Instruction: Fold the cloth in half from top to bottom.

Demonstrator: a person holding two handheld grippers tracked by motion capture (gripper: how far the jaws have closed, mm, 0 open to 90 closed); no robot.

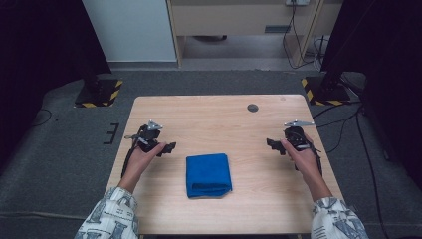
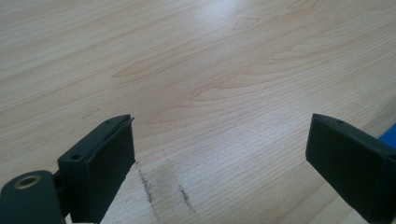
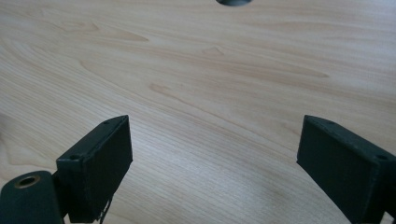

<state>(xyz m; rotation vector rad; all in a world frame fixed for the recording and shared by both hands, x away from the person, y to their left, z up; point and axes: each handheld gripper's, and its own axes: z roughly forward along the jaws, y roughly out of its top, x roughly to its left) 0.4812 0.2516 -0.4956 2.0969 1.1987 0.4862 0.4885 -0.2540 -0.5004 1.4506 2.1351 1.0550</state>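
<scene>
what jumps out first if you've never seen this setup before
The folded blue cloth stands out most, lying alone near the middle of the pale wooden table, towards the person's edge. On either side of it, apart from it, a hand holds a black gripper: the left gripper and the right gripper, each with its jaws spread wide over bare wood. A small dark round disc sits near the far edge.
</scene>
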